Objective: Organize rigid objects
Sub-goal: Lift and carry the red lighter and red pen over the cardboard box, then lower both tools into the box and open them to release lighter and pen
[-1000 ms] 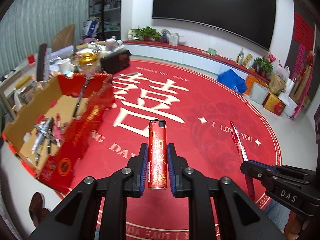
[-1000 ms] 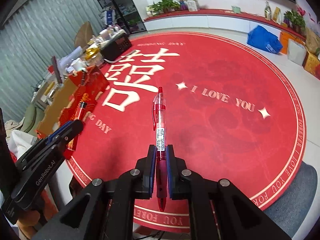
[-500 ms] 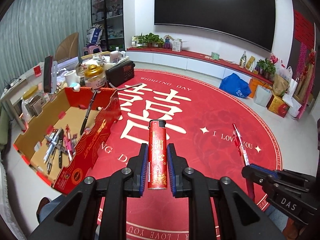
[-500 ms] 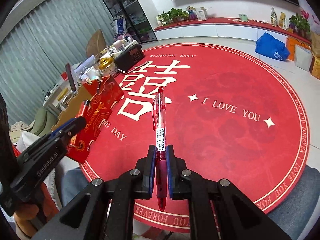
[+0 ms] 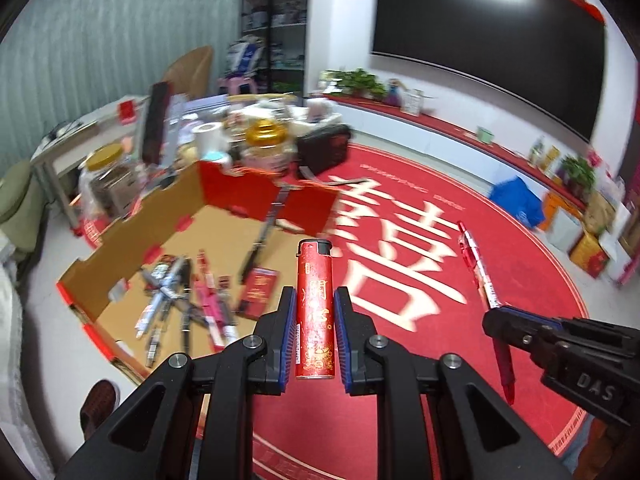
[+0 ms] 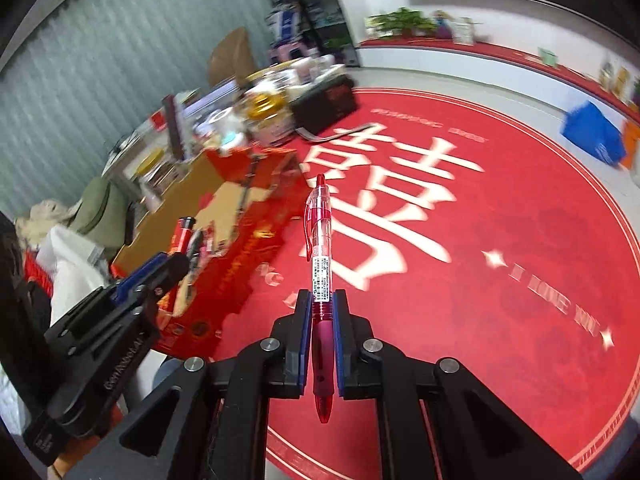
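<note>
Your left gripper (image 5: 315,316) is clamped on a red lighter (image 5: 315,308) with gold print. The lighter stands upright between the blue pads, its black cap pointing away from you and its base hanging just below the fingers. It is held in the air, above the near right edge of an open cardboard box (image 5: 132,236) with red outer walls.

Your right gripper (image 6: 321,332) is clamped on a red pen (image 6: 320,276) with a clear barrel and a white label. The pen points away from you, its clip end out ahead of the fingers and its red tip sticking out behind them toward you. It hangs over a round red rug (image 6: 500,280) with large white characters. In the left view the same pen (image 5: 480,276) and right gripper (image 5: 500,322) appear to the right of the lighter, well apart from it.

The box sits on the floor at the left edge of the rug. On its brown bottom, toward the near left corner, lies a loose pile of pens (image 5: 184,304). A small red booklet (image 5: 260,290) lies near the box's right wall, and a dark stick-like item (image 5: 262,240) leans against the far wall.

Behind the box is a cluttered low table (image 5: 80,148) with jars and a roll of tape; much of it is blurred.
</note>
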`<state>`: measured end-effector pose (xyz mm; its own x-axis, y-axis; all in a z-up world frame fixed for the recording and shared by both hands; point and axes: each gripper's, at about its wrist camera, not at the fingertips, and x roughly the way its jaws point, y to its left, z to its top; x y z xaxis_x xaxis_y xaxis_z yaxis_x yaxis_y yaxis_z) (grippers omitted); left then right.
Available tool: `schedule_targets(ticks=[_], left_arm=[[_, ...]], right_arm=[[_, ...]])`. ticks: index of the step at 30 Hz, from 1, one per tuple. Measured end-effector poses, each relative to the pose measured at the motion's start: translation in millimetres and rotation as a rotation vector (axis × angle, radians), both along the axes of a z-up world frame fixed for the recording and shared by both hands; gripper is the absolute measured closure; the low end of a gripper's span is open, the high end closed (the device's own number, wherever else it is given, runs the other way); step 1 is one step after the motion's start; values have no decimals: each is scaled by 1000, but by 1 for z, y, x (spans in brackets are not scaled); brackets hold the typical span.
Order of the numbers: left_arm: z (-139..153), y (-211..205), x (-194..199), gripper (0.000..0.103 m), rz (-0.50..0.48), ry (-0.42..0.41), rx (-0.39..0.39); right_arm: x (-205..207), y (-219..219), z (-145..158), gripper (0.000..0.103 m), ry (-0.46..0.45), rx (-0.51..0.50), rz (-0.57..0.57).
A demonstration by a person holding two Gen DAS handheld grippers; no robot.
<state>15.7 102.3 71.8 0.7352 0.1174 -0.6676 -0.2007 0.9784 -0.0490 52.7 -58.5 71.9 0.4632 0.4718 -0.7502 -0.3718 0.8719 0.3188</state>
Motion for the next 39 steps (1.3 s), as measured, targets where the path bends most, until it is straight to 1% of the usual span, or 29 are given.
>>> schedule_targets(ticks=[8,15,22,26,30,39], left_arm=[[-11,70,13,83,176,19,-1],[-17,105,20,83,271,46,7],[-18,124,24,83,315,53,10],[-24,133,27,83,329,69,-29],[-30,138,33,83,334,90,-46],[-35,143,43,83,337,111,-58]], right_arm=[[22,78,14,92,-31,3,144],[33,125,11,92,-32,-15,219],[41,151,5,92,-27,-55,255],[45,159,2,92,-25,-82,270],[52,163,-3,92,-4,-92,275],[61,174,-11,92,6,-122,275]])
